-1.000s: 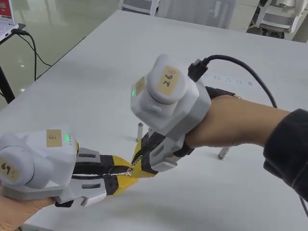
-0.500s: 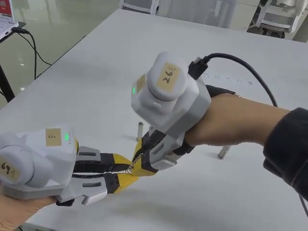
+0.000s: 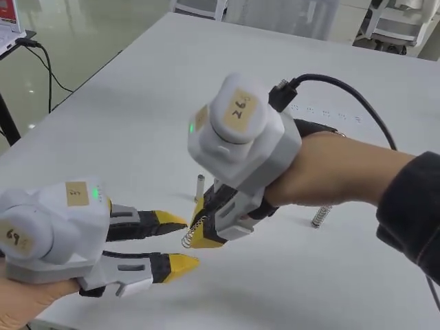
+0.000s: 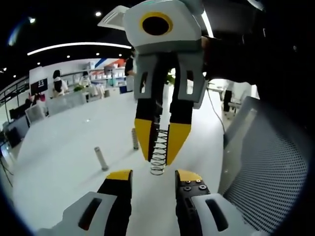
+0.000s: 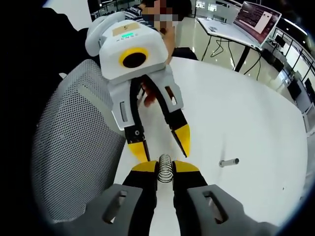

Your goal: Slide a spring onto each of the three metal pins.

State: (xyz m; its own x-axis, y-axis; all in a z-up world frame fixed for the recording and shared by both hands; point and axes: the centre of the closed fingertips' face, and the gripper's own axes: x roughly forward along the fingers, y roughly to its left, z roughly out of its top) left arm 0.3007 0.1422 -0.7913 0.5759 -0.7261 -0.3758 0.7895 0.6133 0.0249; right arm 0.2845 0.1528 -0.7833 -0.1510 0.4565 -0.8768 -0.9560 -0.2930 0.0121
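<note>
Right hand-held gripper tight on spring

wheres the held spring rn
In the left gripper view, the small coiled metal spring is pinched in the yellow-tipped right tongs, just ahead of the open left tongs.

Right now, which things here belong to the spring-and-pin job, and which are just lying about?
Job in hand: held spring; right gripper, shut on it; left gripper, open; spare spring; near pin; far pin.
Lying about: laptop; mesh chair.
</note>
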